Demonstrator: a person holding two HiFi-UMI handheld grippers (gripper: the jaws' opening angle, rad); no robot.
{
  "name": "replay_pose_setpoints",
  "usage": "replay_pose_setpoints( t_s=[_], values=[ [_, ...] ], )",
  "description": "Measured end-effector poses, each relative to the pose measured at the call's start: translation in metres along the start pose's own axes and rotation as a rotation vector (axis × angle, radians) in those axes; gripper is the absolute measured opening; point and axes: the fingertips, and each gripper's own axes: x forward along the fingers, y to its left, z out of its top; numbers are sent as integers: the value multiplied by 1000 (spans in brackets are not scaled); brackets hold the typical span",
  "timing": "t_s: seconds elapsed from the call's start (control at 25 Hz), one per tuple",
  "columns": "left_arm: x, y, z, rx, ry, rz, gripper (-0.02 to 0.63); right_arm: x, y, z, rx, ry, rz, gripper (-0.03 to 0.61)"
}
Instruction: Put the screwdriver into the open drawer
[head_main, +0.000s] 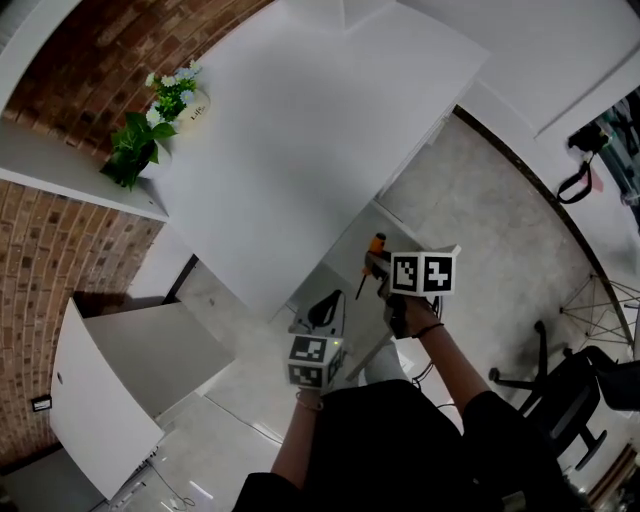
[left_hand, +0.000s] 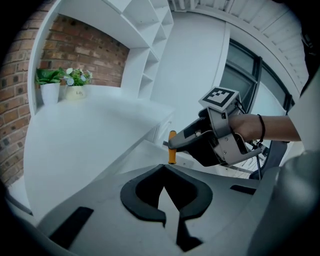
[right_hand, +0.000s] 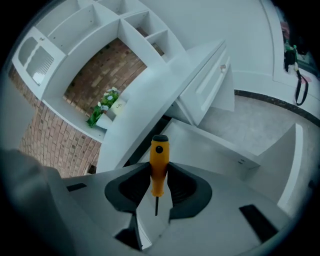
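Slim screwdriver with orange plastic handle, black end cap and thin dark shaft (right_hand: 159, 167) — clamped at mid-handle between the dark pads of the right gripper (right_hand: 159, 176), jaws held apart only by the handle's width. Lies along the gripper's own line: cap out beyond the fingertips, shaft tip back toward the gripper's body.

Hangs above the open white drawer (right_hand: 210, 145), not yet inside it and touching no part of it. Seen from the cap, the drawer's bare floor sits ahead and below. Same reading in the head view: orange handle over the drawer's side nearest the person, below the edge of the wide white desk top (head_main: 300, 150).

Probably calls for a descent cap-first, forward and down, with release only once low between the drawer's walls.

Left gripper (left_hand: 163, 170) — short of the drawer on the person's side, just beside the right gripper, jaws together at the tips with nothing between them. Farther from the drawer than the right, and idle by the look of it.
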Motion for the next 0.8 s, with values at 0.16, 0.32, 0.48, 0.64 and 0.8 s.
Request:
replay_pose_setpoints(
  t_s=[0.16, 0.32, 0.48, 0.64, 0.8],
  values=[
    [11, 7, -6, -17, 18, 4, 9, 25, -12, -6, 18, 63, -43, 107],
    [21, 15, -12, -24, 35, 11, 9, 47, -21, -10, 18, 118, -84, 107],
    [29, 19, -21, -30, 54, 9, 9, 67, -32, -15, 33, 151, -126, 107],
    [35, 22, -31, -44, 74, 5, 9, 85, -47, -24, 55, 174, -173, 107],
    [41, 24, -39, -50, 92, 1, 9, 99, -61, -32, 90, 193, -204, 108]
  ],
)
